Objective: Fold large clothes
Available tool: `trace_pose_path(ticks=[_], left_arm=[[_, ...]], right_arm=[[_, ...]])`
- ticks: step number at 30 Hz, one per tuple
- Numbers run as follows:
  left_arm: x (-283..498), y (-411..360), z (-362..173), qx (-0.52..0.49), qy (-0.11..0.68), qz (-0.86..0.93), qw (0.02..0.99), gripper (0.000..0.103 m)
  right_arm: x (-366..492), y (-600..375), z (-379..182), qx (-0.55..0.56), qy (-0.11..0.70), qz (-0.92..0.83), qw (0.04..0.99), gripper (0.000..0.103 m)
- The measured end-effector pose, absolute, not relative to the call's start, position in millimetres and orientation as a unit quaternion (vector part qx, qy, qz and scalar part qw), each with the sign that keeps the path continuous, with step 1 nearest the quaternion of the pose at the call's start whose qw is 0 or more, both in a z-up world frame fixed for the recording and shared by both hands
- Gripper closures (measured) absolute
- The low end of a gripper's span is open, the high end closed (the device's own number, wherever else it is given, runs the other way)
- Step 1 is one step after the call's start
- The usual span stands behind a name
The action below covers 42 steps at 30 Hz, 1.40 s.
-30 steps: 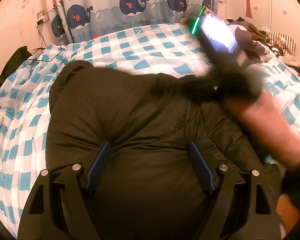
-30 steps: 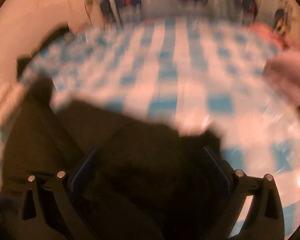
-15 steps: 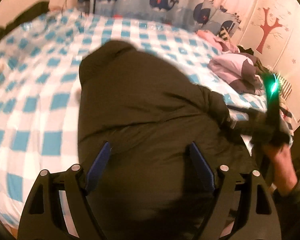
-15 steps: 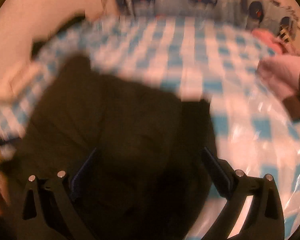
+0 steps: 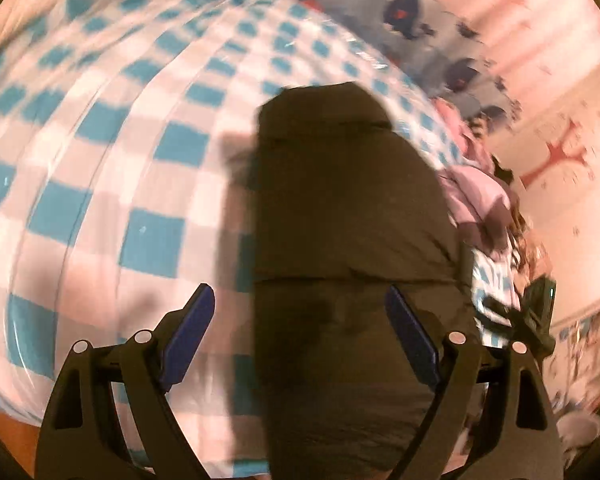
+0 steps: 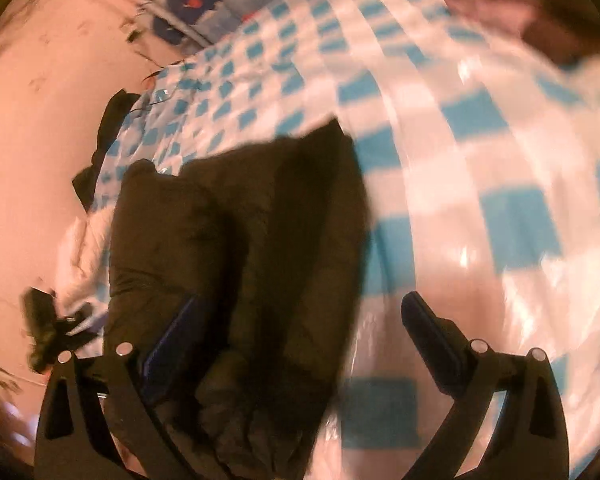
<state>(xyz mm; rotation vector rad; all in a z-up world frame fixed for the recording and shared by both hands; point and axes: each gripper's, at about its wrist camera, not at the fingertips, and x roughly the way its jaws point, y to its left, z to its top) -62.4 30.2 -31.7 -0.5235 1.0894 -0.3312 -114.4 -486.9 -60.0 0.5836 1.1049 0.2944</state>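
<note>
- Left gripper (image 5: 300,340): jaws spread wide, gripping nothing; the dark jacket (image 5: 348,208) lies under and between them.
- Right gripper (image 6: 296,340): jaws wide apart, empty, over the jacket's edge.
- Jacket lies on the checked bed (image 5: 100,152); its near end is cut off.
- Blurred clothes pile (image 5: 480,196) at the bed's far edge.
</note>
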Motion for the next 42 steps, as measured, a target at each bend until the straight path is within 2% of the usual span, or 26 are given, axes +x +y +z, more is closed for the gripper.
trace_pose_path(ticks=[4, 9, 12, 15, 21, 26, 28, 33, 38, 39, 41, 42], left_arm=[[-53.7, 27.3, -64.1, -0.278, 0.536, -0.173, 0.778, 0.02], [-42.4, 16.8, -87.9, -0.299, 0.546, -0.182, 0.761, 0.019], [-37.0, 16.1, -90.7, -0.299, 0.541, -0.175, 0.767, 0.017], [-35.9, 20.4, -90.2, -0.297, 0.538, -0.169, 0.771, 0.017], [-32.8, 18.5, -92.7, -0.297, 0.545, -0.175, 0.765, 0.017], [-34.6, 12.2, -84.8, -0.313, 0.54, -0.217, 0.75, 0.017], [-34.7, 8.4, -81.1, -0.288, 0.539, -0.21, 0.764, 0.017], [-31.4, -5.0, -85.8, -0.298, 0.545, -0.216, 0.753, 0.016], [-31.8, -13.2, -79.1, -0.277, 0.542, -0.227, 0.76, 0.016], [-31.3, -14.8, -78.3, -0.27, 0.542, -0.222, 0.764, 0.017], [-33.9, -22.6, -66.5, -0.232, 0.526, -0.203, 0.793, 0.032], [-37.9, -26.8, -58.8, -0.208, 0.515, -0.195, 0.809, 0.036]], right_arm=[[-112.4, -488.1, -87.9, 0.322, 0.537, 0.155, 0.764, 0.007], [-111.9, -488.7, -110.0, 0.433, 0.519, 0.22, 0.704, 0.007], [-111.4, -485.2, -107.7, 0.413, 0.524, 0.209, 0.715, 0.007], [-112.2, -494.7, -110.0, 0.451, 0.507, 0.216, 0.702, 0.007], [-105.2, -460.6, -115.2, 0.398, 0.552, 0.238, 0.693, 0.007], [-103.5, -476.0, -115.0, 0.415, 0.534, 0.208, 0.707, 0.007], [-106.0, -474.9, -116.8, 0.415, 0.536, 0.211, 0.704, 0.007], [-105.9, -456.2, -116.5, 0.445, 0.533, 0.278, 0.664, 0.006], [-103.5, -459.1, -126.8, 0.456, 0.533, 0.264, 0.662, 0.006], [-103.3, -455.4, -126.8, 0.455, 0.533, 0.267, 0.661, 0.006], [-100.3, -447.9, -122.7, 0.461, 0.522, 0.281, 0.66, 0.006], [-98.9, -444.9, -118.8, 0.466, 0.508, 0.294, 0.662, 0.006]])
